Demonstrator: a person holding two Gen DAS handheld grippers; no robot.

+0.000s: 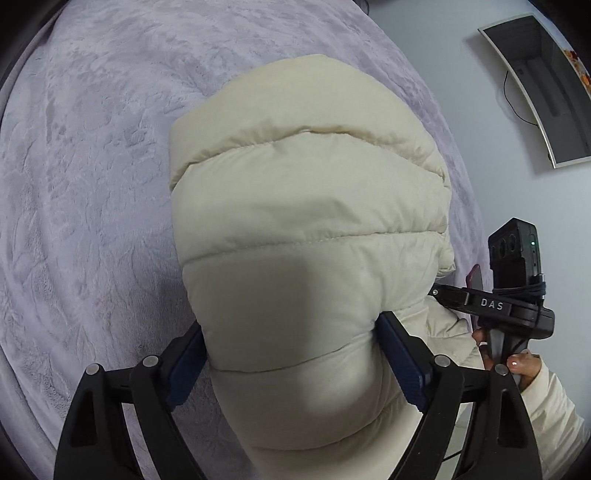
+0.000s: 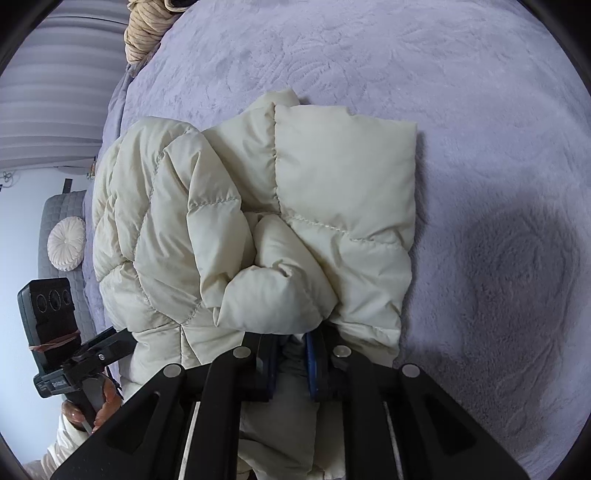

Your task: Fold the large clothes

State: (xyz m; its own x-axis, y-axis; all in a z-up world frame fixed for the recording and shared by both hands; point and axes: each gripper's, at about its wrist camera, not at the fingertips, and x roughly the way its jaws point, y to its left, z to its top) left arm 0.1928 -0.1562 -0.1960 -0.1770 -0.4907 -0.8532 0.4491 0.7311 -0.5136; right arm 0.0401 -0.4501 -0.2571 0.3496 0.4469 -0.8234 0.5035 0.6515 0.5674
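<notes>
A cream quilted puffer jacket (image 1: 306, 206) lies bunched and partly folded on the lavender bed cover (image 1: 92, 166). My left gripper (image 1: 291, 354) is closed on a thick puffy fold of it, the blue pads (image 1: 400, 354) pressing both sides. In the right wrist view the jacket (image 2: 258, 221) lies in a folded heap, and my right gripper (image 2: 291, 354) is shut on its near edge, the jaws nearly together with fabric between them. The right gripper's body also shows in the left wrist view (image 1: 513, 295), and the left gripper's in the right wrist view (image 2: 55, 332).
A wall-mounted TV (image 1: 539, 88) hangs at the right beyond the bed's edge. A tan striped cushion (image 2: 146, 29) lies at the far end of the bed. A grey bench with a round white cushion (image 2: 66, 238) stands beside the bed at the left.
</notes>
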